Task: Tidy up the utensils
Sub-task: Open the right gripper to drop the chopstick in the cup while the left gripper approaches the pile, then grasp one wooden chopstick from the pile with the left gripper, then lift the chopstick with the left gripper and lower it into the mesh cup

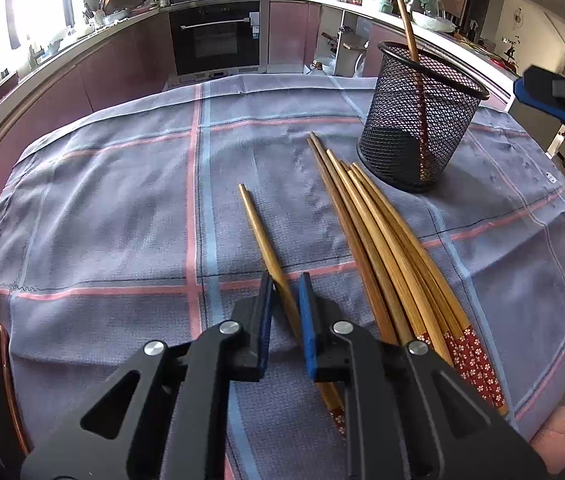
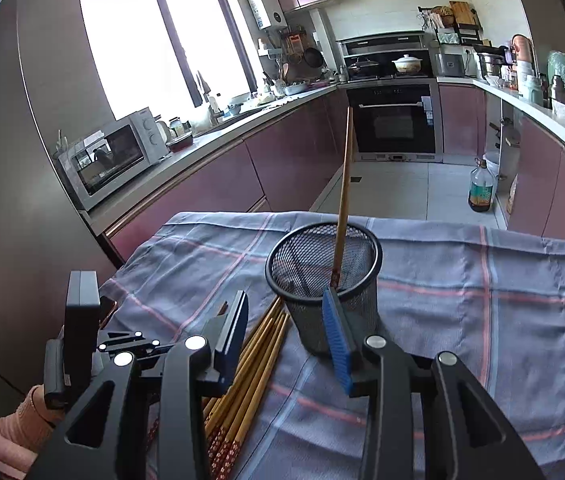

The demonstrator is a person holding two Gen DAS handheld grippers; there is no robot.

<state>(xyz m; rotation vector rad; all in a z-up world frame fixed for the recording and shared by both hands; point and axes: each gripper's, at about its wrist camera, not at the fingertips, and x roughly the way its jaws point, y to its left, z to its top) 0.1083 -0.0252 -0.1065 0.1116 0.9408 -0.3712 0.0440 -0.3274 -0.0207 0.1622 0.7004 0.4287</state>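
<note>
Here the table's checked grey-blue cloth (image 1: 122, 208), crossed with pink and pale blue stripes, takes up most of the view, with the kitchen's mauve cabinets (image 2: 210, 184) and a black built-in oven (image 1: 216, 38) behind it. On the cloth stands a black wire-mesh cup (image 1: 418, 120), upright, toward the far right of the table as the left camera sees it. One chopstick (image 1: 402, 12) already stands inside it, leaning against the rim with its thin end up. Just beside the cup's base lies a bundle of wooden chopsticks (image 1: 378, 248), fanned out flat, their tips close to the cup and their red flower-patterned ends toward the near edge of the table. Apart from the bundle, to its left, lies a single chopstick (image 1: 260, 236), also flat on the cloth. The left gripper (image 1: 285, 296) is down over that single chopstick with its blue pads nearly together and the stick pinched between them, a little way in from the patterned end. The right gripper (image 2: 286, 320) hovers near the mesh cup with its jaws spread and nothing between them, the cup and the bundle showing through the gap. A pink sleeve (image 2: 22, 424) shows at the lower left of the right camera's view.
</note>
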